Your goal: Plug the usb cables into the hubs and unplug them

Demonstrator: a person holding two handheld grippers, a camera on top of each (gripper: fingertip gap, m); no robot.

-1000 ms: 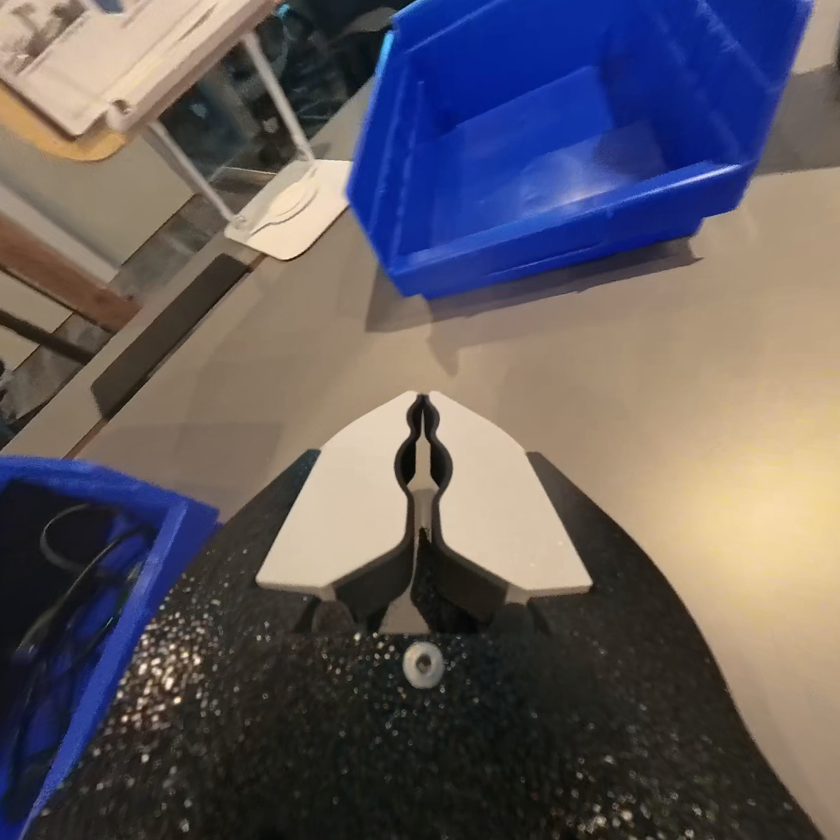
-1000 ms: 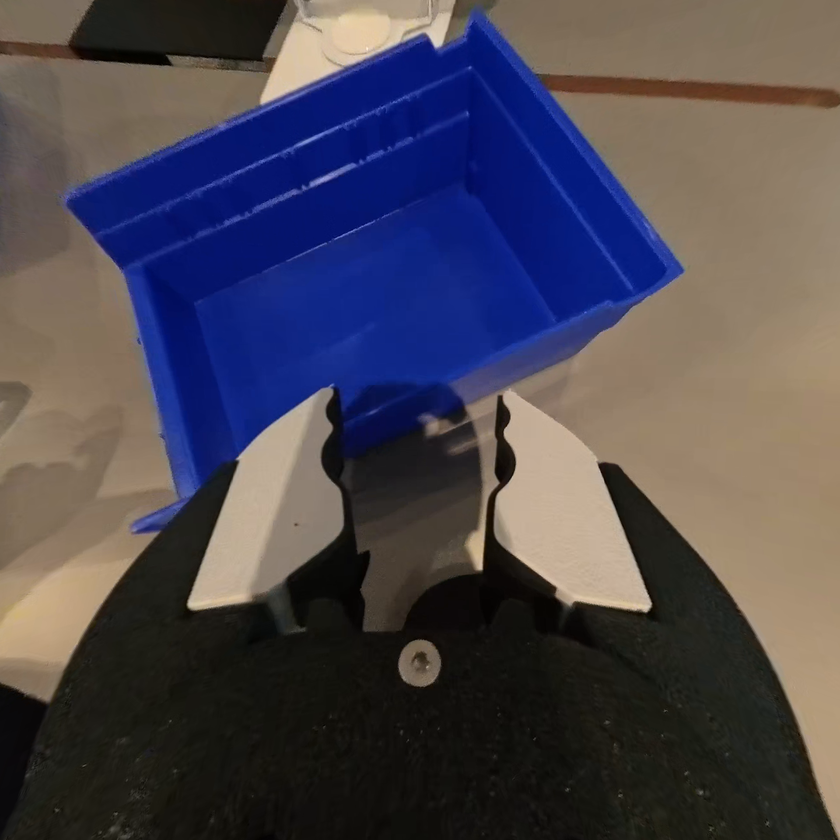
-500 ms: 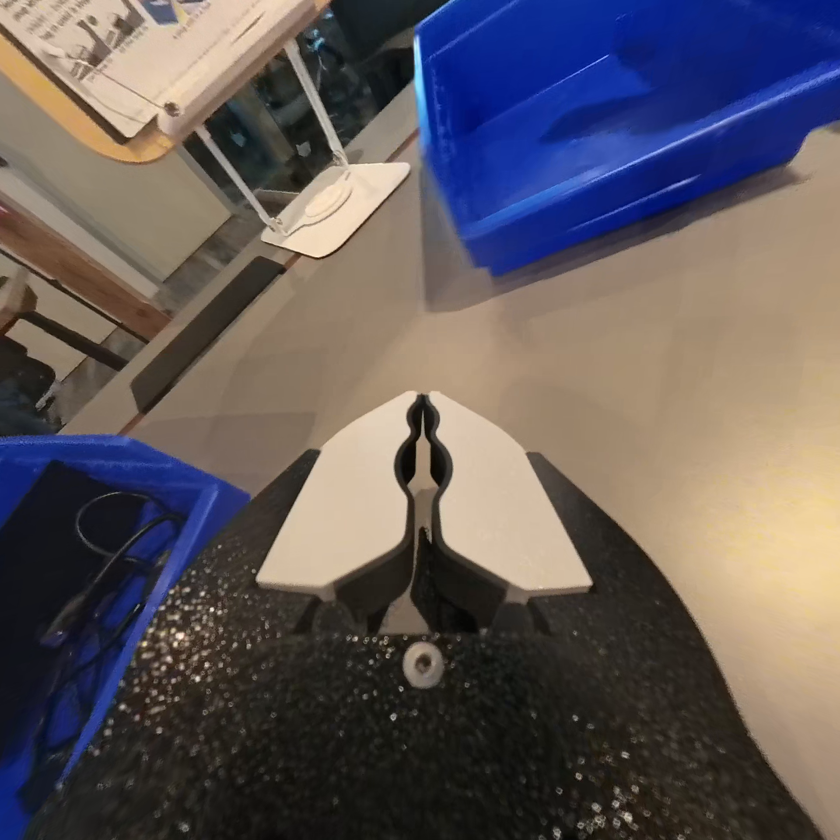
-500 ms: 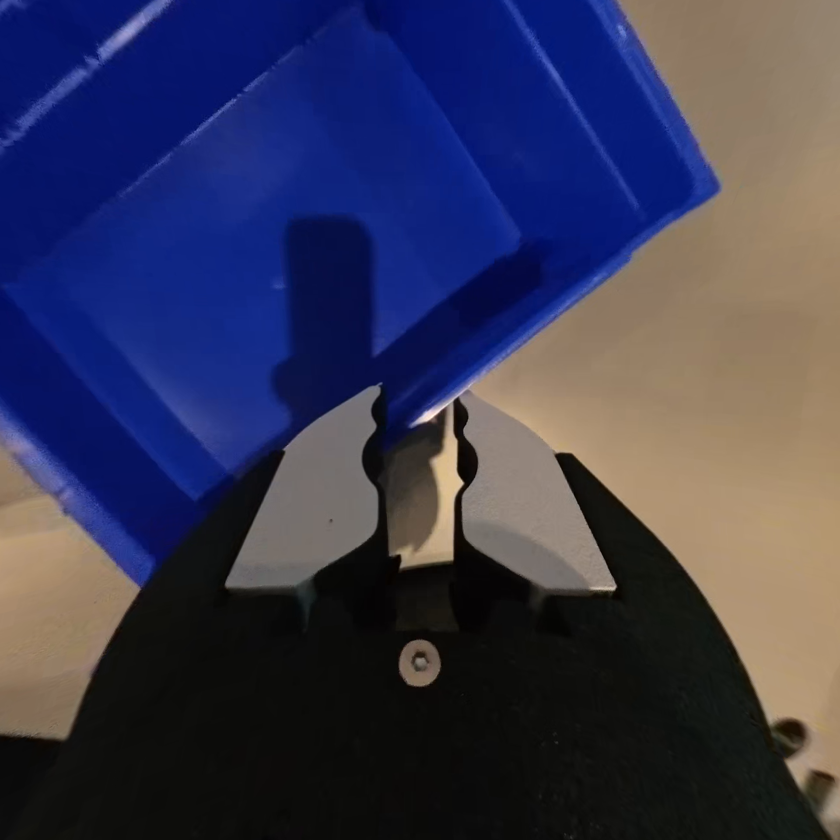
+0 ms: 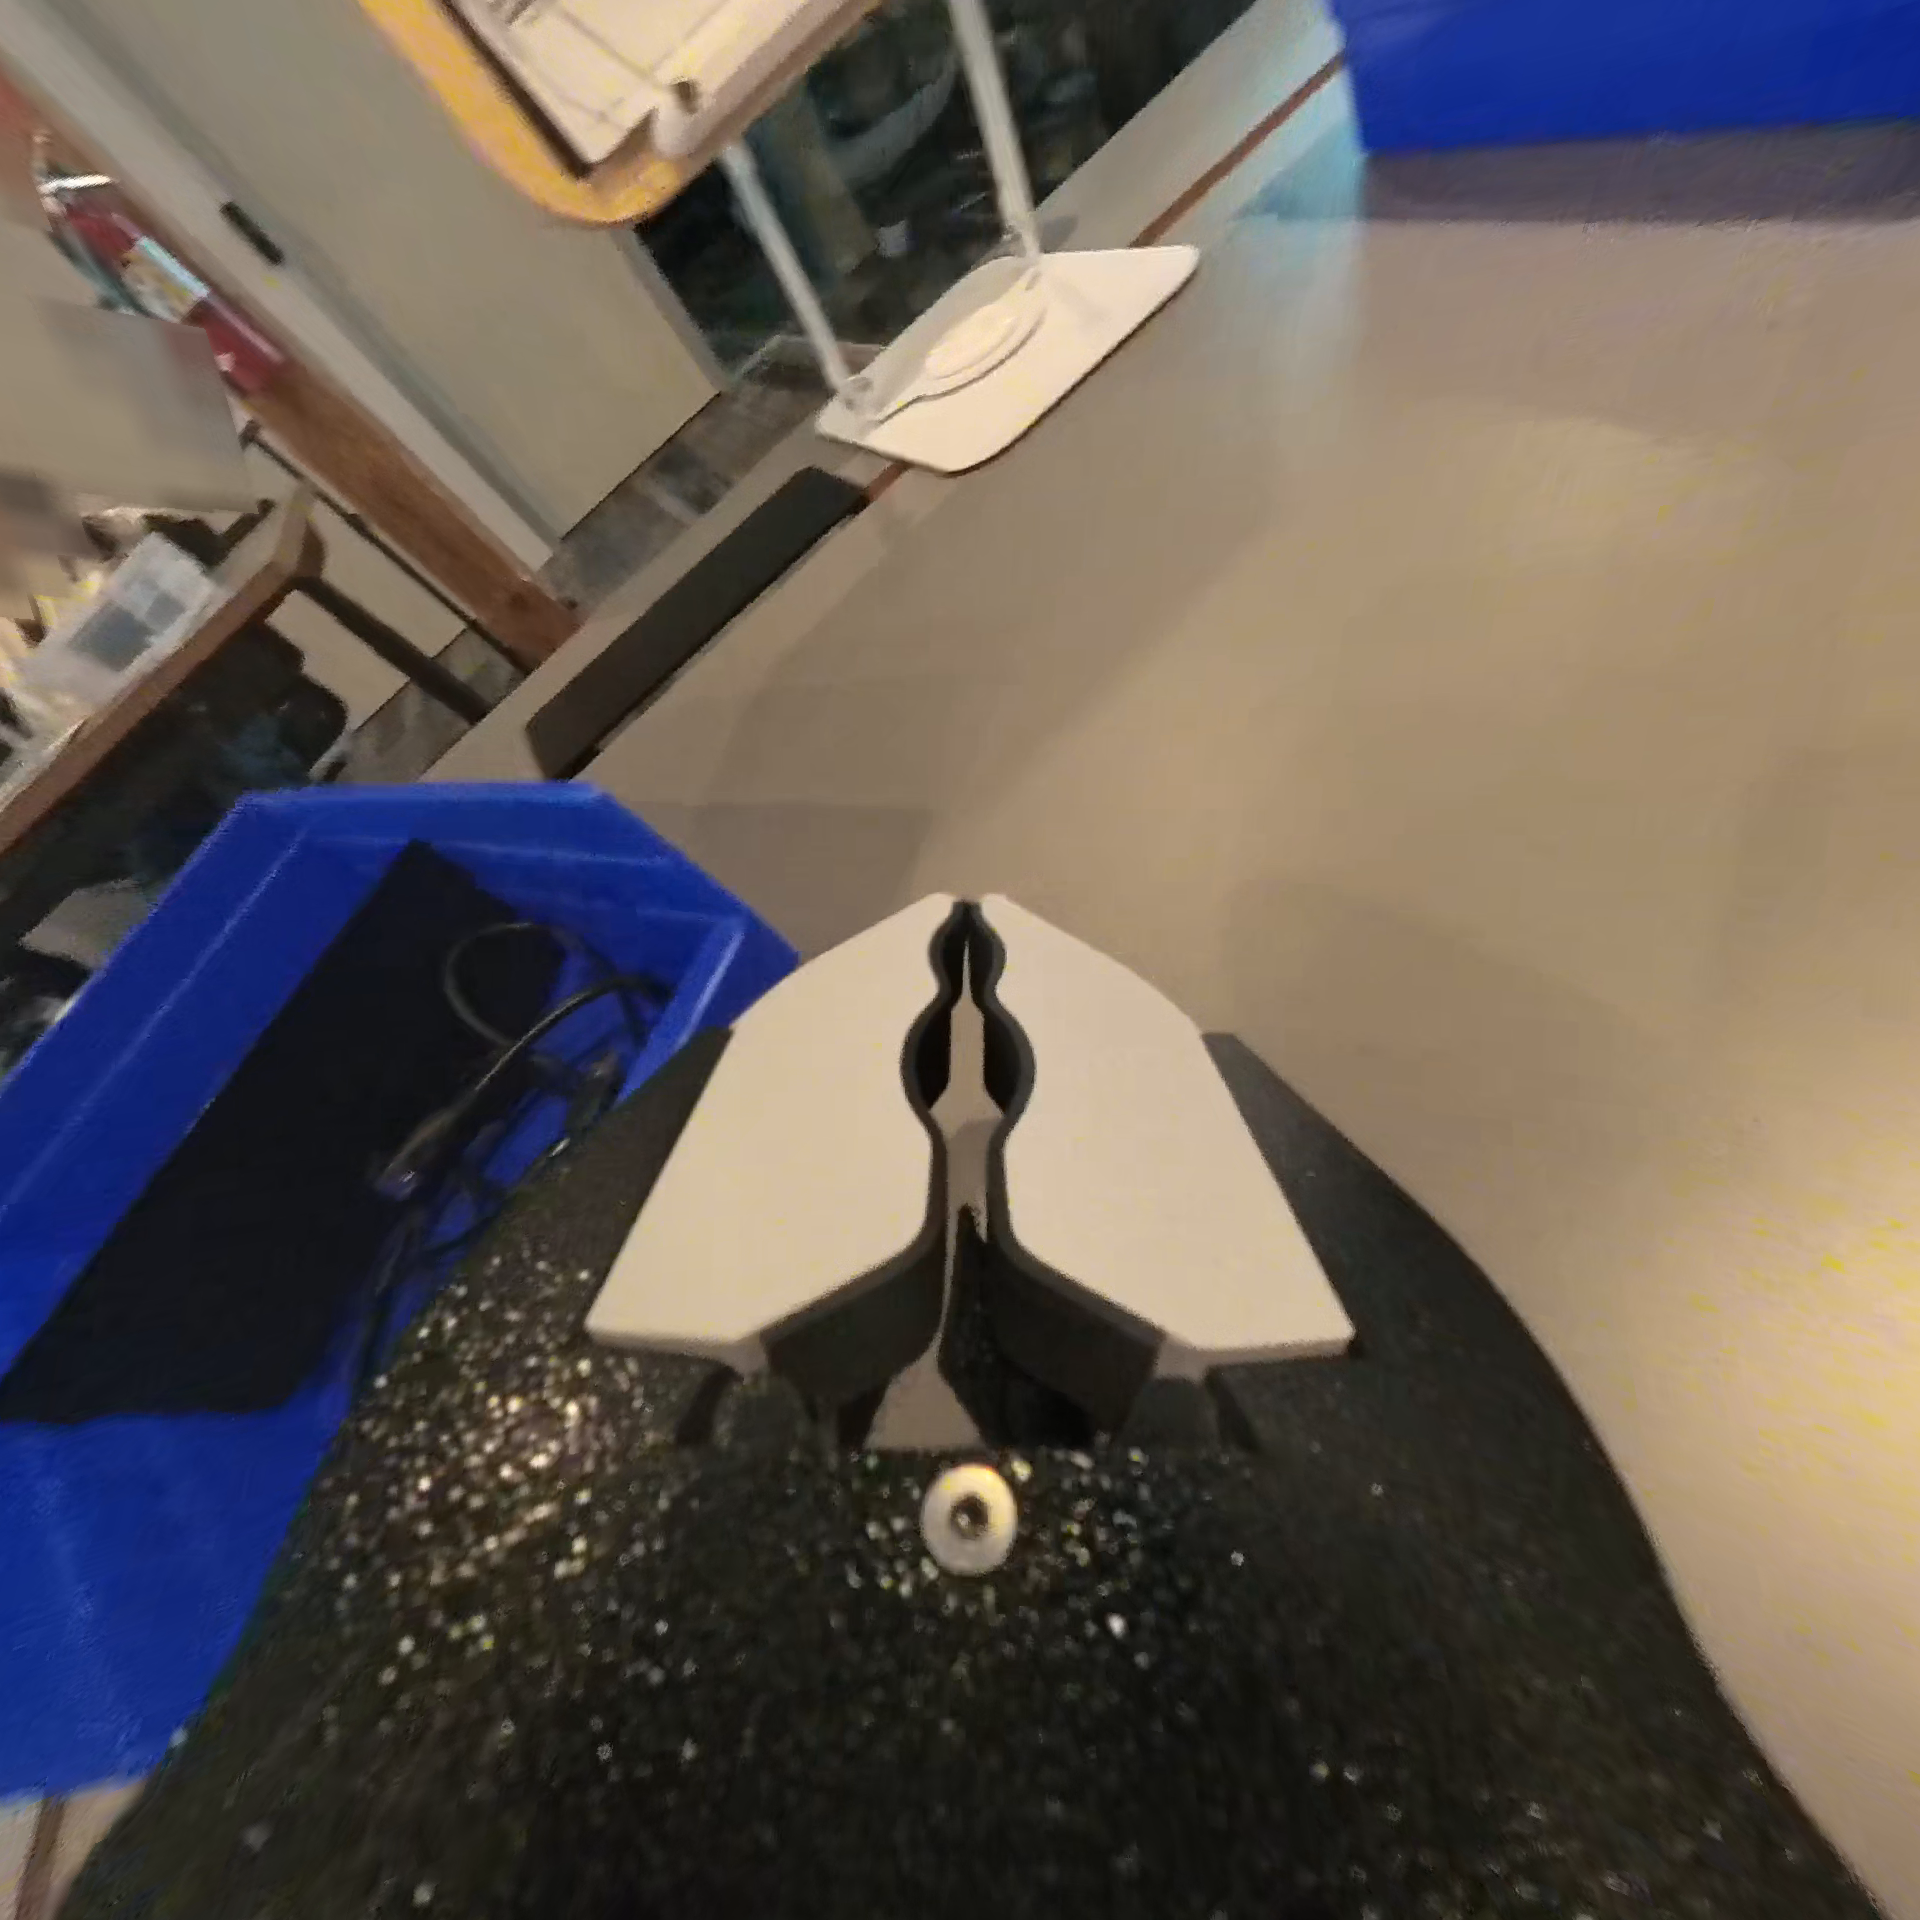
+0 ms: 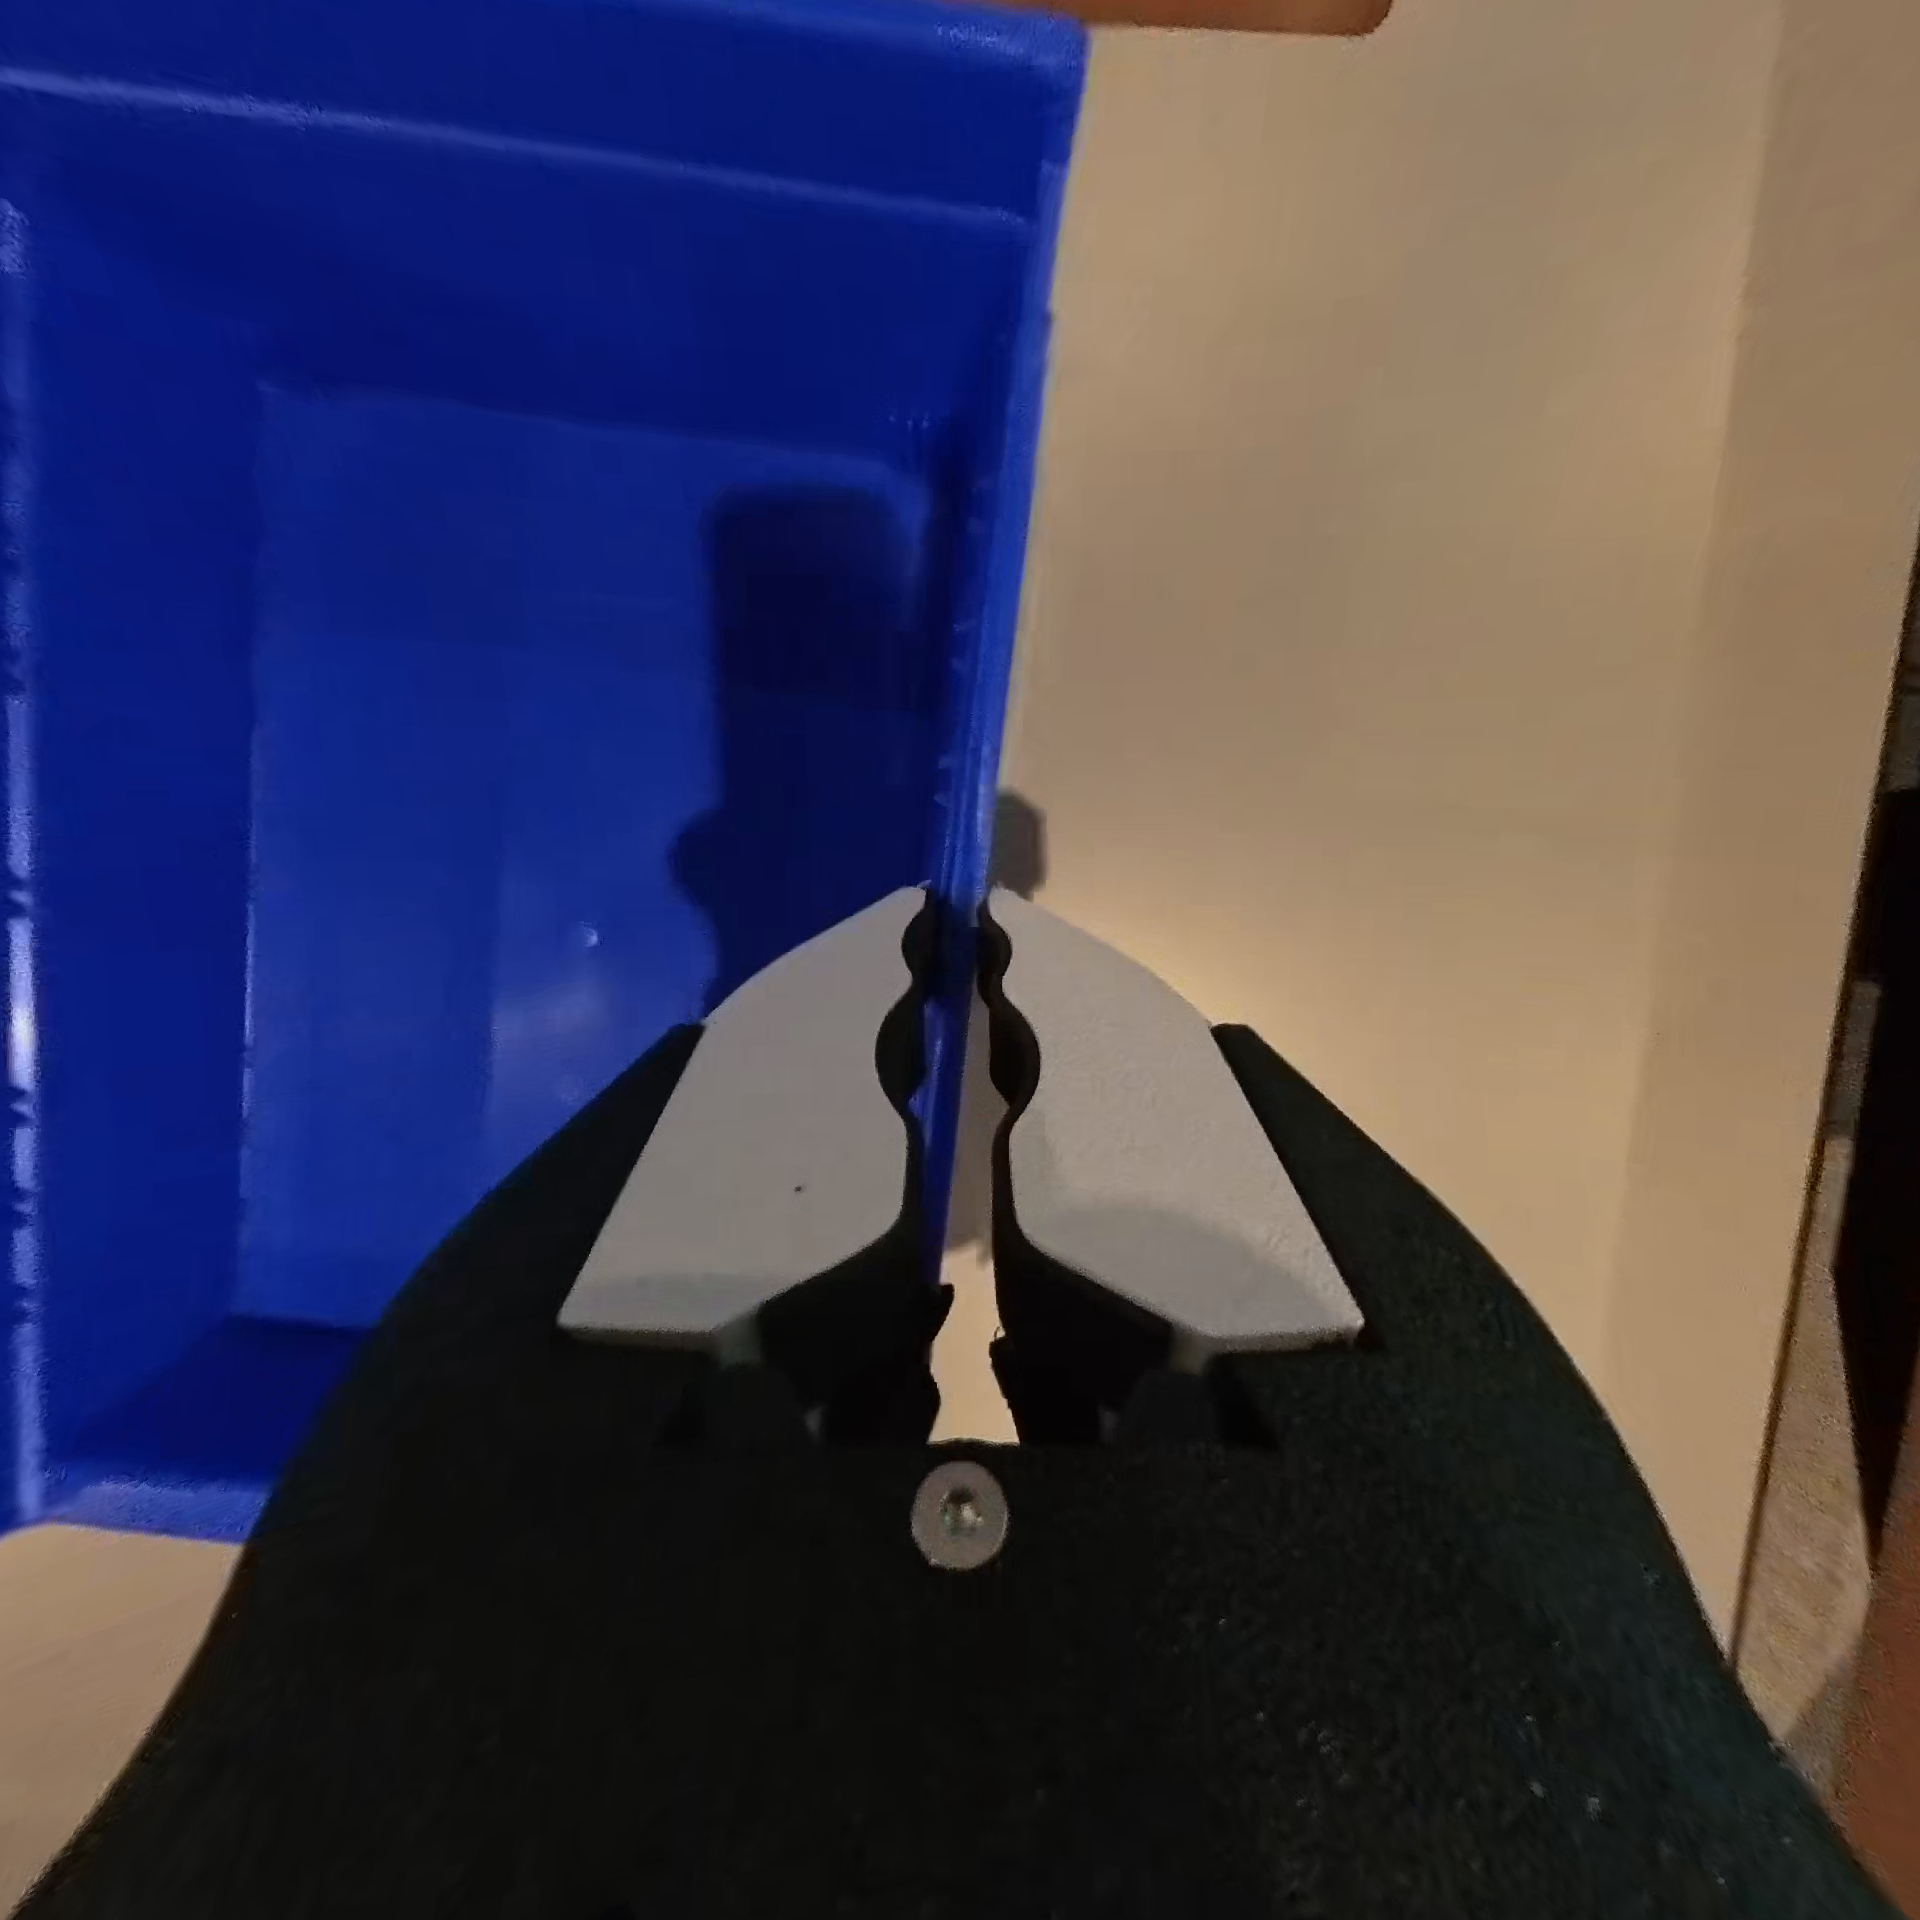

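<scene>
My right gripper [image 6: 954,914] is shut on the right side wall of an empty blue bin [image 6: 520,675]; the thin wall runs between the two white fingers. A corner of that bin shows at the top right of the left wrist view [image 5: 1621,73]. My left gripper [image 5: 966,914] is shut and empty above the grey table [image 5: 1455,727]. Beside it on the left stands a second blue bin [image 5: 187,1039] holding black cables [image 5: 499,1060] and a dark object. No hub is clear in either view.
A white stand base [image 5: 1008,364] with thin legs sits at the table's far edge, under a board. A black strip [image 5: 686,623] lies along that edge. Beyond it are wooden furniture and clutter. The table's right edge [image 6: 1808,1039] shows in the right wrist view.
My right gripper has closed from open onto the empty bin's wall, and the bin has turned. My left gripper has swung left, bringing the bin with cables further into view.
</scene>
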